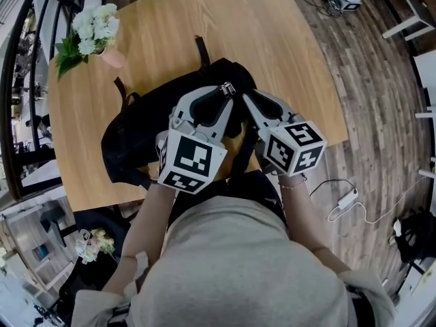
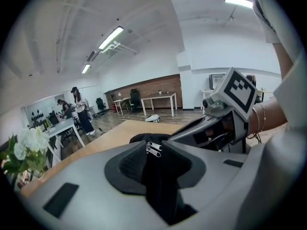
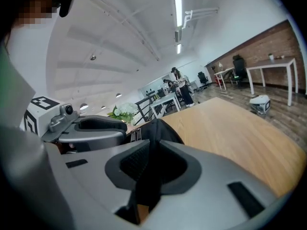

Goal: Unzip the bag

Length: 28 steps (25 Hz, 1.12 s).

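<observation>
Two grippers are meeting over a black bag (image 1: 136,125) that is lying on a wooden table (image 1: 272,53), near the edge closest to the person. The left gripper (image 1: 219,95) is pinching a ridge of the bag's black fabric, with two silver zipper pulls (image 2: 153,149) sticking up right at its jaw tips. The right gripper (image 1: 249,99) is working just beside it, its jaws pressing on another fold of the same fabric, which is running up between its pads (image 3: 136,164). From the head view, both grippers and their marker cubes (image 1: 193,161) are covering the middle of the bag, so only its left part and a strap (image 1: 201,52) at the far end are showing. A bunch of white flowers (image 1: 92,33) in a pink vase (image 1: 112,58) is standing near the table's far left corner, well apart from the bag. A white cable (image 1: 346,199) is trailing across the plank floor to the right. Far behind, in the left gripper view, people (image 2: 79,109) are standing by desks.
</observation>
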Available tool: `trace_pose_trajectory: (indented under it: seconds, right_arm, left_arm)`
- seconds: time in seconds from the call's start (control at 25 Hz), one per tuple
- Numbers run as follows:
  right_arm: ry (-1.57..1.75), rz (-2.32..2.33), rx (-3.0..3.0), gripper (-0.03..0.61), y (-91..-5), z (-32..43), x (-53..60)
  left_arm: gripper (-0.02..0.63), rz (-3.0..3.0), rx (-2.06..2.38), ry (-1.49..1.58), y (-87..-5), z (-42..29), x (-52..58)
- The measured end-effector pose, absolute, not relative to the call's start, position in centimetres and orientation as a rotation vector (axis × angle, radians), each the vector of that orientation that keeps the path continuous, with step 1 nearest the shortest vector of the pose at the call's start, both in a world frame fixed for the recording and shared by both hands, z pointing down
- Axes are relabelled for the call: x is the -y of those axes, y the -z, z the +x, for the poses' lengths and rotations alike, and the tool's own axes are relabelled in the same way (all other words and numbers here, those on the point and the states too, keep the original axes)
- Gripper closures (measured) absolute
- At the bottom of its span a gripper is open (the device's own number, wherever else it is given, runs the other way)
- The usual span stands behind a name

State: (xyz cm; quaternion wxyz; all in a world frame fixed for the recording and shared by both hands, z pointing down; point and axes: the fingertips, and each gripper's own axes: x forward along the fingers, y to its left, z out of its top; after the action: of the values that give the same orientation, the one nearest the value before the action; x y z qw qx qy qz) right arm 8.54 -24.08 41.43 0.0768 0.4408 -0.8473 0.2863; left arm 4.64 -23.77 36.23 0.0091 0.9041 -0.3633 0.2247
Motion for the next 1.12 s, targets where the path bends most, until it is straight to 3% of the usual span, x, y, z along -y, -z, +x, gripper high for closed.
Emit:
trace_pose_trajectory:
  seconds: [0.2, 0.4, 1.12]
  right_arm:
    - [-0.877, 1.333, 2.539, 0.509, -41.4, 8.6, 23.9]
    - [-0.884, 1.354, 2.534, 0.509, -41.3, 8.6, 23.9]
    - [-0.902, 1.381, 2.527, 0.509, -41.4, 8.8, 23.6]
  left_arm:
    - [0.520, 2.921, 1.108, -0.861, -36.7, 5.0, 23.7]
    - [0.448, 2.996, 1.064, -1.030, -37.6, 5.6, 23.5]
    - [0.453, 3.087, 1.167, -1.292, -38.9, 5.9, 24.0]
